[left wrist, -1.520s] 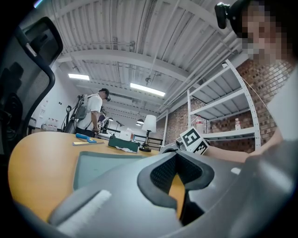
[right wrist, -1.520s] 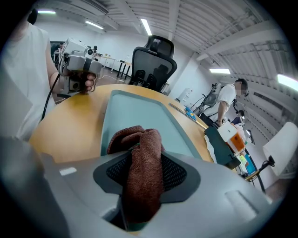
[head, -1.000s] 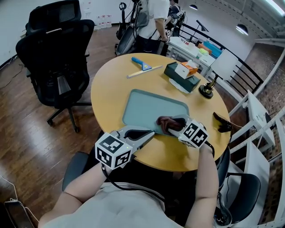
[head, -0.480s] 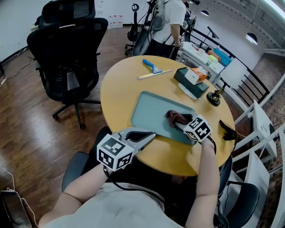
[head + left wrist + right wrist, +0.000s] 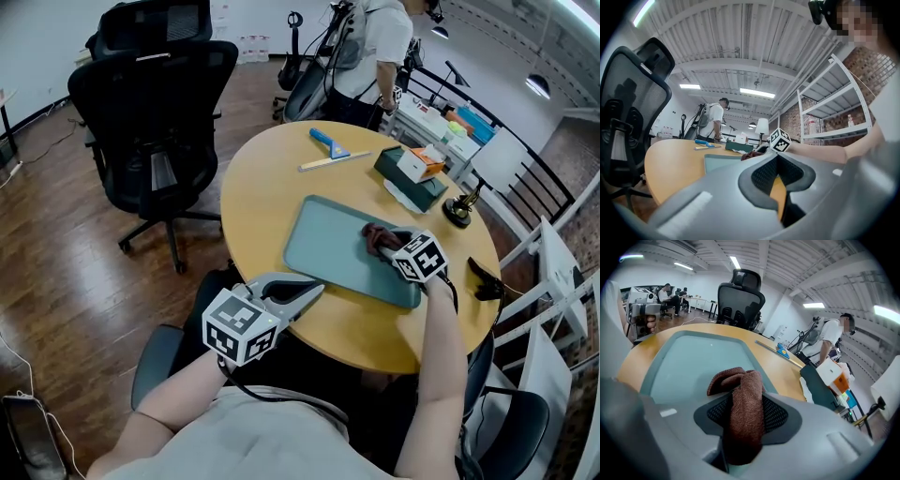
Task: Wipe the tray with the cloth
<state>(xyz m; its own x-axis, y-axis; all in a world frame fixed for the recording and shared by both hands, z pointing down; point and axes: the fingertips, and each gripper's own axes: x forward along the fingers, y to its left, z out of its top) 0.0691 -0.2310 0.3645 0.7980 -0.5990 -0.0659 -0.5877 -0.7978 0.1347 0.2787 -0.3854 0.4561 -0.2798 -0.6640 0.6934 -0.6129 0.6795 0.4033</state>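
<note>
The right gripper squeezes the brown fuzzy cloth on the flat teal tray's far right. The left gripper is closed and empty, so the unheld tray might slide.

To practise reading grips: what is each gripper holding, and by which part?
The right gripper pinches the brown terry cloth by a bunched fold, its free end on the teal tray. The left gripper holds nothing.
</note>
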